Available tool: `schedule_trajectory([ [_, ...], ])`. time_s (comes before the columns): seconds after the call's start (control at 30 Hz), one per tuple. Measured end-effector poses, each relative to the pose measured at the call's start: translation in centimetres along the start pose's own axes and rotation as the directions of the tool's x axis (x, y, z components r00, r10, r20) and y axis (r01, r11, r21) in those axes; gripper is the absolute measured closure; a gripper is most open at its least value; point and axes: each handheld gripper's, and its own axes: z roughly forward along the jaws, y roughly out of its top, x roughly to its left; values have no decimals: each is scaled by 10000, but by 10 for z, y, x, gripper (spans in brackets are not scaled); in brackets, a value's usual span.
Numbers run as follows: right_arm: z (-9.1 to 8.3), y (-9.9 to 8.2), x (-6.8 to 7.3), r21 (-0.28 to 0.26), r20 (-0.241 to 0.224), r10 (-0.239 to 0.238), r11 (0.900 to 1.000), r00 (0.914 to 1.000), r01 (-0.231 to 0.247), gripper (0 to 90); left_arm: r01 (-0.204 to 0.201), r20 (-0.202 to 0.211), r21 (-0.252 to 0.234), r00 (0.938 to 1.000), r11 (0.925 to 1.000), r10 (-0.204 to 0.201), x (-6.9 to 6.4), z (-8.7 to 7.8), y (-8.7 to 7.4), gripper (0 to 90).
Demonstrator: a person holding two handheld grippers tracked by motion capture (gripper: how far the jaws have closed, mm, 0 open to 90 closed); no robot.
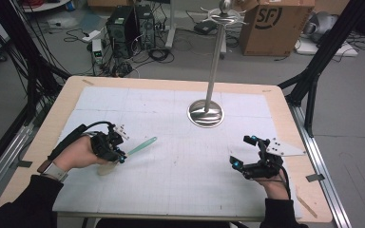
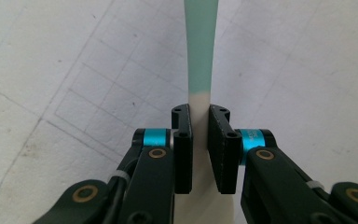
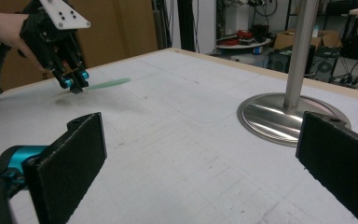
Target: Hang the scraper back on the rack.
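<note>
Left gripper (image 2: 199, 116), mine, clamped on white-and-mint flat plastic spatula (image 2: 199, 51) raised just over white gridded mat (image 1: 180, 180); risk, I judge: narrow pinch lets long blade pivot and slip.

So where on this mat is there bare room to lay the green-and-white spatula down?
The widest bare patch of the white mat lies between the left claw holding the spatula and the open right claw. The far-left stretch, left of the steel stand base, is bare too. Only the mat around that base is taken.
</note>
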Motion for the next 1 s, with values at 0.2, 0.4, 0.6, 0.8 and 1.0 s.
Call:
schedule_trajectory([
  [0.2, 0, 0, -1, 3, -3, -11, 10000, 10000, 11, 7, 176, -31, -1128, 9998, 9935, -180, -2, -7, -2, 806],
  [0.4, 0, 0, 0, 10, 1, -7, 10000, 10000, 7, 7, 58, -393, -2187, 9991, 9758, -148, -8, -14, 1, 806],
  [0.6, 0, 0, -1, -35, 21, -38, 10000, 10000, 38, 7, 480, -354, -3588, 9973, 9322, -650, -7, -19, 1, 806],
  [0.8, 0, 0, -1, -42, 19, -59, 10000, 10000, 59, 7, 721, -835, -4395, 9892, 8953, -1207, -8, -17, 0, 806],
  [1.0, 0, 0, 0, -30, 7, -37, 10000, 10000, 37, 7, 1153, -342, -5796, 9856, 8067, -1655, -8, -20, 4, 806],
])
